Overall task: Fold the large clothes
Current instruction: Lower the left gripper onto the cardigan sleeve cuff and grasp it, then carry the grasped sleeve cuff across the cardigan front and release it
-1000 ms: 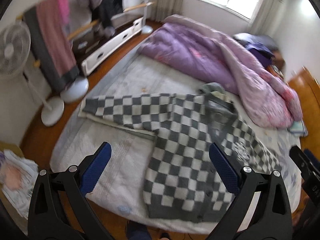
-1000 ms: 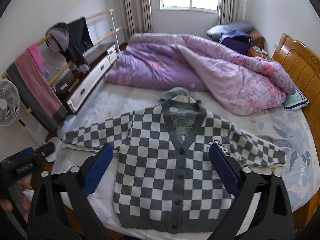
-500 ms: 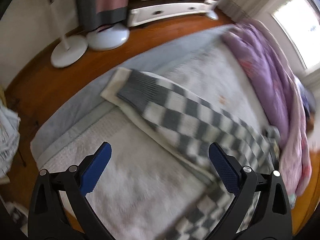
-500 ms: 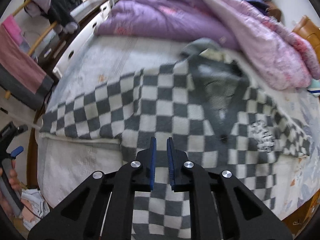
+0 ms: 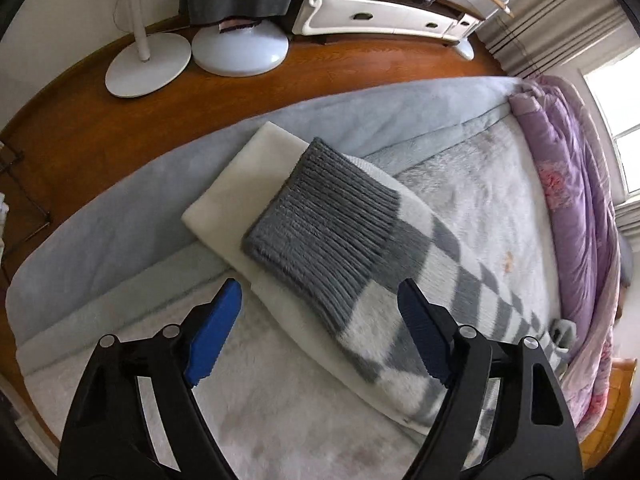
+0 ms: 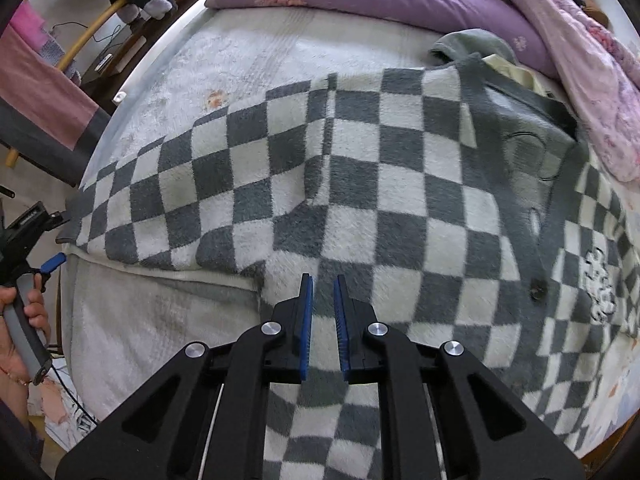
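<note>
L hand-held gripper (image 5: 320, 320) spread over sleeve cuff (image 5: 320, 224) nr bed edge (image 5: 120, 216); R hand-held gripper (image 6: 322, 304) near-closed over cardigan (image 6: 360, 184).

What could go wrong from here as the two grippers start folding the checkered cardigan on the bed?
The left gripper, open over the sleeve's grey cuff, might also pinch the white cloth beneath it. The right gripper, nearly closed above the cardigan, may bunch it if pressed.

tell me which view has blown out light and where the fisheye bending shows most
Left wrist view: the window at the right edge is overexposed, and the bed edge bows into an arc. Right wrist view: evenly lit, but the checks of the cardigan bulge and shrink toward the rim.
</note>
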The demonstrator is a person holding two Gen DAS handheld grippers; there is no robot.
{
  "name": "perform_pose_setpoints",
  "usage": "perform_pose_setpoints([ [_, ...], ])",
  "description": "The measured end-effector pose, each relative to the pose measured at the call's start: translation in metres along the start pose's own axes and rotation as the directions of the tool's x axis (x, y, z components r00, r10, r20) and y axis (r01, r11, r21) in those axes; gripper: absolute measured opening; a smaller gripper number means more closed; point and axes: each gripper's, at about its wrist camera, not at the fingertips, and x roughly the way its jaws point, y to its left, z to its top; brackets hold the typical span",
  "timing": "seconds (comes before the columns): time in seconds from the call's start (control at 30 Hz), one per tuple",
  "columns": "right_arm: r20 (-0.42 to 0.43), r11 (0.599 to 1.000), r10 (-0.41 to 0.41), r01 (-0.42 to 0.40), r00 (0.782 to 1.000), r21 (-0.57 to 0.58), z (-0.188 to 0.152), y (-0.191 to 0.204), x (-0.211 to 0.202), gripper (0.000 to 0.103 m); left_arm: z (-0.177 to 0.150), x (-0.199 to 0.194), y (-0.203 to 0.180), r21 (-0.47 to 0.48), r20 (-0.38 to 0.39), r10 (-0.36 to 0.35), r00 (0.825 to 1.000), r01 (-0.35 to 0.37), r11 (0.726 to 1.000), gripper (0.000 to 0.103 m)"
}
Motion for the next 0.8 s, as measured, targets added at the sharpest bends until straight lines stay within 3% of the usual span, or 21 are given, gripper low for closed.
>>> perform_pose_setpoints([
  [0.1, -0.001, 1.000, 0.011, -0.011, 1.000, -0.001, 0.005, 0.002, 0.013, 0.011, 0.004, 0.013, 0.003, 0.006, -0.019, 0.015, 1.000, -0.015, 1.000, 0.069],
  [0.13, -0.004, 1.000, 0.022, -0.022, 1.000, 0.002, 0.007, 0.002, 0.018, 0.011, 0.005, 0.016, 0.004, 0.012, -0.019, 0.018, 1.000, -0.018, 1.000, 0.059],
  [0.17, -0.010, 0.999, 0.034, -0.034, 0.999, 0.009, 0.009, 0.003, 0.024, 0.011, 0.006, 0.017, 0.005, 0.023, -0.014, 0.030, 0.999, -0.030, 0.999, 0.042],
  [0.23, -0.013, 0.999, 0.042, -0.042, 0.999, 0.013, 0.011, 0.004, 0.033, 0.011, 0.009, 0.010, 0.009, 0.043, 0.017, 0.037, 0.999, -0.037, 0.998, 0.023],
  [0.33, -0.030, 0.997, 0.072, -0.071, 0.997, 0.017, 0.015, 0.007, 0.049, 0.010, 0.011, -0.004, 0.014, 0.043, 0.038, -0.024, 0.999, 0.023, 0.999, 0.010],
  [0.6, -0.021, 0.980, 0.195, -0.194, 0.981, 0.047, 0.026, 0.010, 0.081, 0.010, 0.008, -0.037, -0.017, 0.115, 0.125, -0.082, 0.989, 0.068, 0.991, 0.009],
  [0.73, -0.099, 0.970, 0.221, -0.208, 0.970, 0.125, 0.026, -0.004, 0.119, 0.000, -0.006, -0.081, -0.052, 0.172, 0.195, -0.172, 0.966, 0.138, 0.975, 0.009],
  [0.8, -0.109, 0.958, 0.263, -0.246, 0.959, 0.148, 0.029, -0.011, 0.127, 0.000, -0.019, -0.105, -0.079, 0.214, 0.216, -0.227, 0.950, 0.181, 0.960, 0.009],
])
